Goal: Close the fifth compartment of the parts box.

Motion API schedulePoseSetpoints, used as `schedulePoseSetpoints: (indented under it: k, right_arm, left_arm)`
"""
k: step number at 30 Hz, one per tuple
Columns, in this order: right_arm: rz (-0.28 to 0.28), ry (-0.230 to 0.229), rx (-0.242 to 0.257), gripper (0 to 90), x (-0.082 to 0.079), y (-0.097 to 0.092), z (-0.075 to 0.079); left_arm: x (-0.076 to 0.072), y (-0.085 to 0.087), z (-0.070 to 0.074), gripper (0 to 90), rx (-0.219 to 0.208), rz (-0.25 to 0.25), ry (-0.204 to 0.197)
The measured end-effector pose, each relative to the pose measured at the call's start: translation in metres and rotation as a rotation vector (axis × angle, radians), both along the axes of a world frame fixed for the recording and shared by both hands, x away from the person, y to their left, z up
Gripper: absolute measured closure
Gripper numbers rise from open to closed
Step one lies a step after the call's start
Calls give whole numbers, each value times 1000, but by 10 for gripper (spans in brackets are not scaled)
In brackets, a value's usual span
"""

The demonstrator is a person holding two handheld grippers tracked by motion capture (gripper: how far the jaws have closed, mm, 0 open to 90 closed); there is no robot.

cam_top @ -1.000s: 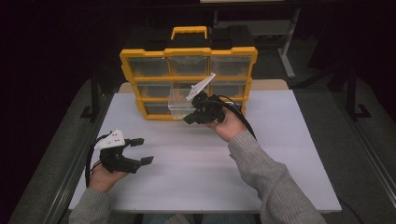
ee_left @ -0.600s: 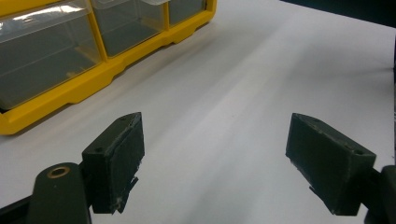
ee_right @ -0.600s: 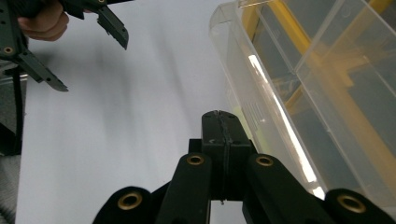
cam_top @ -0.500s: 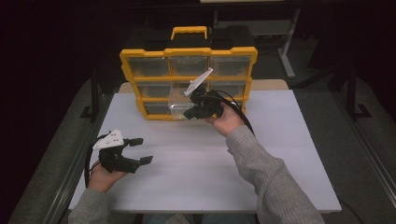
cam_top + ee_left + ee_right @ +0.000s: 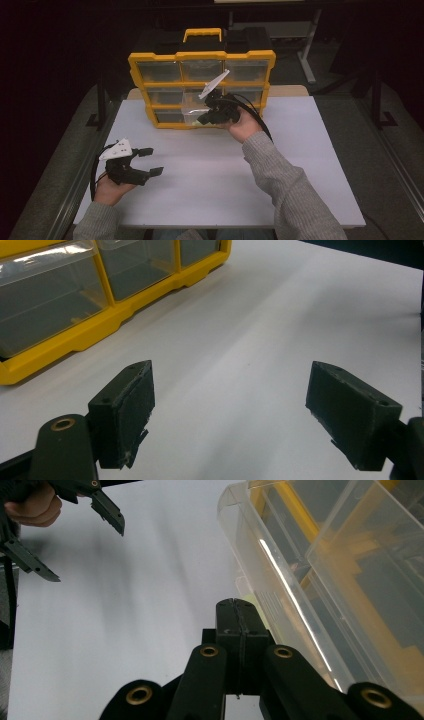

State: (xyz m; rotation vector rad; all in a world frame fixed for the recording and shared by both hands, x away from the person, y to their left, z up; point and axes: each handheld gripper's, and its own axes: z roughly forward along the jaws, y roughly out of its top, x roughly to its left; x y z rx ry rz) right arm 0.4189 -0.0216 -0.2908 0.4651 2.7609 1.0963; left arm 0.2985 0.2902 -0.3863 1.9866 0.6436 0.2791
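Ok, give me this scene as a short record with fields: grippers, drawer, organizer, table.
right gripper: jaws shut, at the front of the clear drawer
drawer: clear plastic, partly pulled out of the organizer's middle column
organizer: yellow, upright at the table's far edge
left gripper: jaws open, nothing between them
table: white

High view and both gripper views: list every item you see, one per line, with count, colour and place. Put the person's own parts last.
Organiser case: one, yellow frame with clear drawers and a top handle, standing at the table's far edge.
Drawer: one, clear plastic, partly pulled out of the case's middle column.
Table: one, white top.
Left gripper: one, black, near left of the table, jaws open, nothing between them.
Right gripper: one, black, at the pulled-out drawer, jaws shut.
Sleeves: two, grey, entering from the bottom.
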Motion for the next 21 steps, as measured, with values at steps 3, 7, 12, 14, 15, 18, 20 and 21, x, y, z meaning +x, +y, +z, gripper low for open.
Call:
schedulePoseSetpoints:
  k: [3, 7, 12, 14, 15, 18, 20, 21]
  right_arm:
    - [-6, 8, -2, 888, 1, 0, 1]
    - [-9, 5, -6, 888, 4, 0, 1]
    - [-11, -1, -7, 888, 7, 1, 2]
    - [-15, 4, -5, 888, 8, 1, 2]
    - [-15, 4, -4, 888, 9, 1, 2]
    - [-16, 1, -6, 888, 11, 0, 2]
    - [-21, 6, -6, 888, 12, 0, 2]
    - [-21, 5, -7, 888, 12, 0, 2]
  left_arm:
    - [0, 0, 0, 195, 0, -1, -1]
    - [0, 0, 0, 195, 1, -2, -3]
    - [0, 0, 0, 195, 0, -1, -3]
    - [0, 0, 0, 196, 1, -1, -3]
    - [0, 0, 0, 196, 2, -1, -3]
    - [0, 0, 0, 196, 4, -3, -8]
    - [0, 0, 0, 196, 1, 0, -2]
    - [0, 0, 0, 197, 3, -2, -5]
